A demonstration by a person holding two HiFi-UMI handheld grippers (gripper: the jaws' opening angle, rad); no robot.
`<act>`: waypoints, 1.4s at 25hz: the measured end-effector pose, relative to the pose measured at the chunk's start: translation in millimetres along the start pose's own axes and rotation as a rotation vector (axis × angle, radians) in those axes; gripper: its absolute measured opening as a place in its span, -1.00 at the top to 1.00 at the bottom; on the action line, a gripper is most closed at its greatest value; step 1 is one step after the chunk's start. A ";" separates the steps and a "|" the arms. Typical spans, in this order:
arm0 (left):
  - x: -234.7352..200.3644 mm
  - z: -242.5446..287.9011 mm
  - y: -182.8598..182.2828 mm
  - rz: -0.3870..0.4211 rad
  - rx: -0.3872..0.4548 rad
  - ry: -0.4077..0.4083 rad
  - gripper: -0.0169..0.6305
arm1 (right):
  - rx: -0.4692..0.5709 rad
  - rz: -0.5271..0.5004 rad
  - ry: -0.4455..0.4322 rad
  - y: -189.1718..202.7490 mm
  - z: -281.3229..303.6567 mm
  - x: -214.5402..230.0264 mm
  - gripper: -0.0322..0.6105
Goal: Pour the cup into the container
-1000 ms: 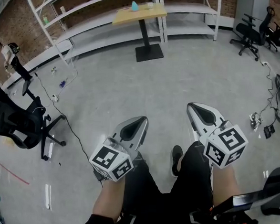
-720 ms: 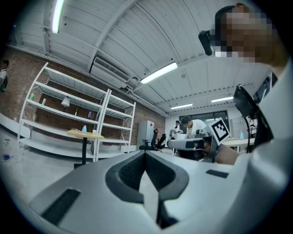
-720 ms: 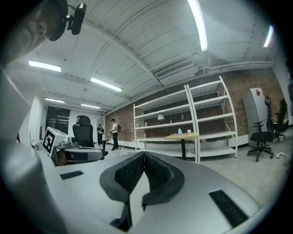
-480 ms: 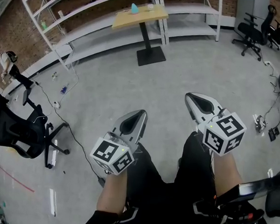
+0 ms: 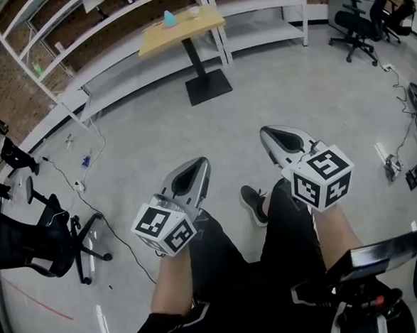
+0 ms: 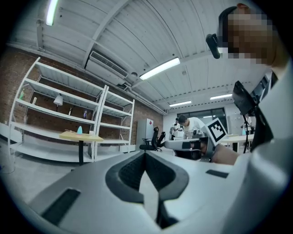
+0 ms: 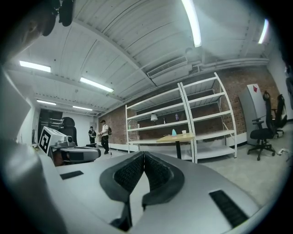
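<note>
Cup (image 5: 195, 11) stands on the far bench (image 5: 186, 31) — further left than before; left tool (image 5: 199, 163) and right tool (image 5: 266, 133) — both closed, empty.

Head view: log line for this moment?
left gripper shut, empty | right gripper shut, empty | wood-topped pedestal table far ahead | pour not started

Left hand-held gripper (image 5: 200, 163): jaws closed together, nothing between them, pointing forward, roughly level. Right hand-held gripper (image 5: 266, 133): jaws likewise closed and empty, carried alongside, the two apart. Left forearm (image 5: 170, 284) and right forearm (image 5: 338, 232): bare, extended forward over the thighs.
</note>
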State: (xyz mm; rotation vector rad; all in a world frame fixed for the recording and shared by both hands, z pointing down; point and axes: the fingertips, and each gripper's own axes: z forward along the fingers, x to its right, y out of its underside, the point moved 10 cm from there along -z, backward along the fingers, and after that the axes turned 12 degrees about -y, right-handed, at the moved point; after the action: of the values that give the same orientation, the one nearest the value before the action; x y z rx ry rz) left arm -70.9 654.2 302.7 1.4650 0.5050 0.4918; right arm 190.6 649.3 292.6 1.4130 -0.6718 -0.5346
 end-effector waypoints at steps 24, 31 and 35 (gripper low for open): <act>-249.5 218.7 -29.7 0.044 0.021 -0.010 0.97 | 0.012 -0.019 -0.047 -37.4 288.0 177.8 0.89; -346.5 301.7 -37.6 0.023 0.034 -0.015 0.98 | 0.007 -0.031 -0.028 -54.2 386.7 245.5 0.89; -389.4 359.3 -39.6 0.023 0.024 -0.011 0.97 | 0.009 -0.017 -0.018 -56.6 430.8 291.4 0.89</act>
State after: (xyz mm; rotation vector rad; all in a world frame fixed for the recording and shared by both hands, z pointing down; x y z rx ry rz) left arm -168.1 132.1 286.8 1.4972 0.4874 0.4969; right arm 96.7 134.8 280.4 1.4248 -0.6775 -0.5591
